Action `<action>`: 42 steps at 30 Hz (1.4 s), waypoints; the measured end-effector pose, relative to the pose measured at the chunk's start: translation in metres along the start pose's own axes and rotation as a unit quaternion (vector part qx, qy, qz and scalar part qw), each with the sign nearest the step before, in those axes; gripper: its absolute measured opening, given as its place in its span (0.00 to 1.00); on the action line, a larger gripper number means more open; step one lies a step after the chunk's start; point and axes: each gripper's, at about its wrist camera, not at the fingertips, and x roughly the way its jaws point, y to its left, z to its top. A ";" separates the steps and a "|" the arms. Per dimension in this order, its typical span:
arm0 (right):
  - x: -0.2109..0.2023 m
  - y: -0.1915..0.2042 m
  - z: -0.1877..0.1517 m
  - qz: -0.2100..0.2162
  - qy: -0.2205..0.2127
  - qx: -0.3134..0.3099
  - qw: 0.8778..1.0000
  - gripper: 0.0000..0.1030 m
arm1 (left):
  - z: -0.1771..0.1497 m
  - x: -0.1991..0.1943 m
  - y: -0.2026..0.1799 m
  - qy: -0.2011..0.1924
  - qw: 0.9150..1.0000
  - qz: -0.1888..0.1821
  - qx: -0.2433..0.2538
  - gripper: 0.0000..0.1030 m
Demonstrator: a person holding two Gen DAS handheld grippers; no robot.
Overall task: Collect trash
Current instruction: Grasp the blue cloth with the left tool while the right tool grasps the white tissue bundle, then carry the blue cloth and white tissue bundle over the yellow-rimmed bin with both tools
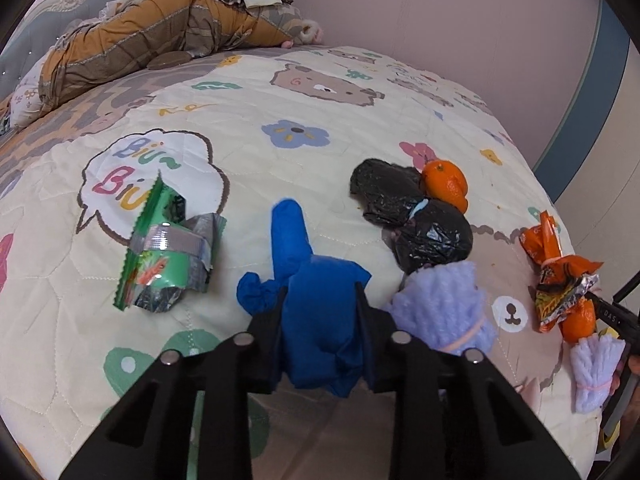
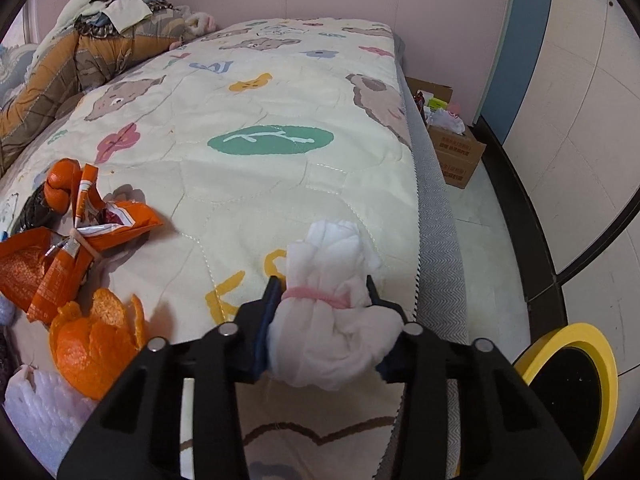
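A: Nearest, on the left?
B: Left tongs [image 1: 322, 312] clenched on a blue glove [image 1: 316, 316], one finger sticking up, over the bed quilt [image 1: 256, 120]. Just right, a lilac foam bundle [image 1: 440, 308]; beyond it, touching, two black bags [image 1: 408, 212] and an orange peel [image 1: 446, 184]. Left of the glove, well apart, a green wrapper taped with grey [image 1: 168, 256].

A: And on the right?
B: Right tongs [image 2: 322, 306] clenched on a white tissue bundle [image 2: 332, 320] tied with a pink band, at the bed's near right edge. Left, opened orange peel [image 2: 96, 344], then a crumpled orange wrapper [image 2: 72, 248]. Low right, a yellow-rimmed bin [image 2: 568, 376] on the floor. Further back beside the bed, cardboard boxes [image 2: 456, 148]. Farthest, heaped bedding [image 2: 80, 52] against the pink wall.
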 end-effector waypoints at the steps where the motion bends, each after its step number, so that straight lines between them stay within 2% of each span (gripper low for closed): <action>1: -0.002 -0.002 0.000 0.004 -0.002 0.002 1.000 0.32 | 0.001 -0.004 0.002 -0.003 1.000 -0.003 -0.005 0.23; 12: -0.060 -0.023 0.002 0.062 -0.041 0.042 0.996 0.31 | 0.003 -0.061 -0.004 -0.039 0.999 -0.019 -0.004 0.22; 19: -0.115 -0.027 -0.012 0.091 -0.064 0.037 0.993 0.31 | 0.000 -0.101 -0.020 -0.057 0.997 -0.042 0.011 0.22; 30: -0.186 -0.052 -0.041 0.102 -0.098 0.035 0.989 0.31 | -0.010 -0.138 -0.090 -0.071 0.992 -0.087 0.062 0.22; 42: -0.230 -0.096 -0.069 0.082 -0.113 0.053 0.989 0.31 | -0.030 -0.151 -0.167 -0.051 0.982 -0.155 0.098 0.22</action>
